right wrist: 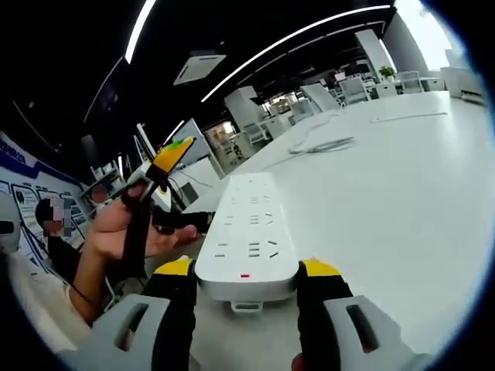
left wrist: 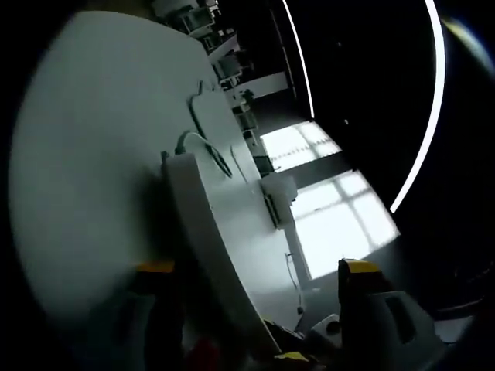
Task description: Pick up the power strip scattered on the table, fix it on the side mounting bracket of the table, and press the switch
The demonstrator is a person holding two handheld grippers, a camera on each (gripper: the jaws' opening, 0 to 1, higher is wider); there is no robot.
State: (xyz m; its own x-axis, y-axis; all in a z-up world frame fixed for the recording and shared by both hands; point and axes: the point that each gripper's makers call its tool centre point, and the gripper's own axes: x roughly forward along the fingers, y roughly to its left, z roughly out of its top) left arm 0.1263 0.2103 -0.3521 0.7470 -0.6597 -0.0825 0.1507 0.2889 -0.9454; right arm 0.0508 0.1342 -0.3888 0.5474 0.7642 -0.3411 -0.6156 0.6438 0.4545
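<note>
Right gripper (right wrist: 246,272) has its jaws clamped on the end of the long white plastic power strip (right wrist: 247,239) above the white table (right wrist: 402,201), looks rigid, light, maybe slick, so mid-body's safer; left gripper (left wrist: 255,270) wide open.

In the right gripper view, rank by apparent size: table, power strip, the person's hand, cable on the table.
1. table
2. power strip, enlarged by nearness between the right gripper jaws
3. hand
4. cable, far off
</note>
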